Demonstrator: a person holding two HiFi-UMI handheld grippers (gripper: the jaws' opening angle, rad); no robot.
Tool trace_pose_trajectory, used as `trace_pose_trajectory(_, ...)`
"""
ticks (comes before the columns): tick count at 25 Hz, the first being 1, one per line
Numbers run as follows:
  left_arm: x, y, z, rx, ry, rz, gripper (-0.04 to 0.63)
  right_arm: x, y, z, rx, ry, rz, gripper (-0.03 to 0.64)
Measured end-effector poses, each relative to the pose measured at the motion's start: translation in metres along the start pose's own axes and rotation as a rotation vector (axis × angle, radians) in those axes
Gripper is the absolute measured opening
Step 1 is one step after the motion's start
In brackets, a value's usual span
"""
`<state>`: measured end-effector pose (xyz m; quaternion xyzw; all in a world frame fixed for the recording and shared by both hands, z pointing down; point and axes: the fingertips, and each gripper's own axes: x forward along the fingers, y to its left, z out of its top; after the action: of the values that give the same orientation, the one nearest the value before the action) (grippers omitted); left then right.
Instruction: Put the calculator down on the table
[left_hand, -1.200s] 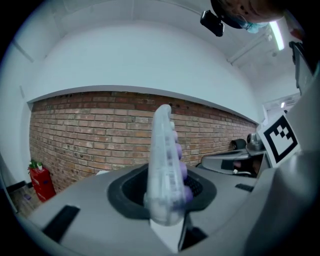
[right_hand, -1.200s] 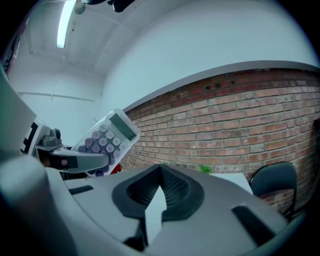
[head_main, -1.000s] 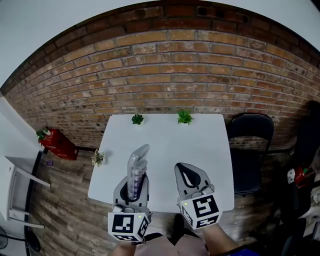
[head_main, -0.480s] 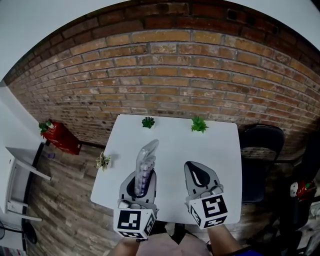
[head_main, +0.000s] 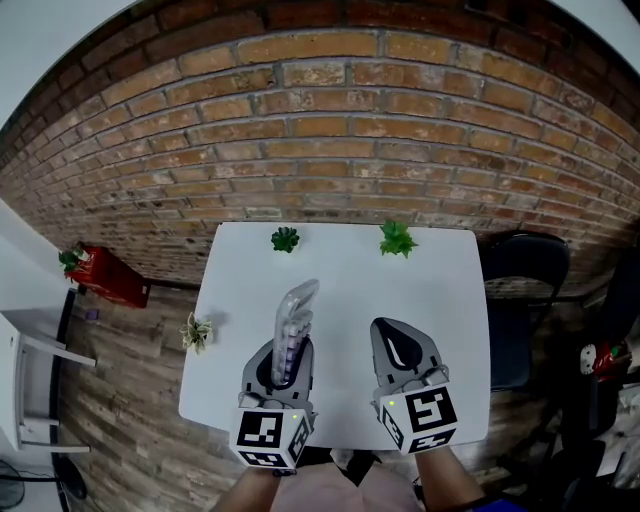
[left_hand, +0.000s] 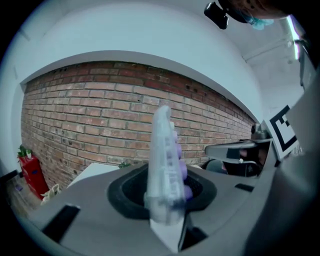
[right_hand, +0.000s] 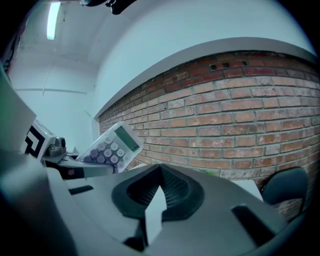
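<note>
A pale calculator (head_main: 292, 322) with purple keys stands on edge, tilted forward, over the near left part of the white table (head_main: 340, 275). My left gripper (head_main: 287, 358) is shut on its lower end. In the left gripper view the calculator (left_hand: 165, 155) rises edge-on between the jaws of that gripper (left_hand: 165, 197). My right gripper (head_main: 399, 345) hovers beside it over the near right of the table, shut, with nothing in it. The right gripper view shows its jaws (right_hand: 159, 187) closed and the calculator (right_hand: 114, 144) off to the left, keys and screen facing it.
Two small green plants (head_main: 286, 239) (head_main: 397, 238) stand at the table's far edge against the brick wall. A black chair (head_main: 522, 300) is at the table's right. On the wooden floor to the left are a small plant (head_main: 195, 330) and a red object (head_main: 100, 278).
Both grippers have moved forward and a little down over the table's near edge, side by side. The left one still holds the calculator the same way.
</note>
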<state>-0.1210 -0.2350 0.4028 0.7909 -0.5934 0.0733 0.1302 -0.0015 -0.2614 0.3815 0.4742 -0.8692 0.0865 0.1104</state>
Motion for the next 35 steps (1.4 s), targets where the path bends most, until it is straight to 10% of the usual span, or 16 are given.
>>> trace_pose_trajectory(35, 0.077, 0.037, -0.174, -0.271, 0.420, -0.062, 0.132, 0.042, -0.031, -0.059, 0.069, 0.152, -0.088, 0.003)
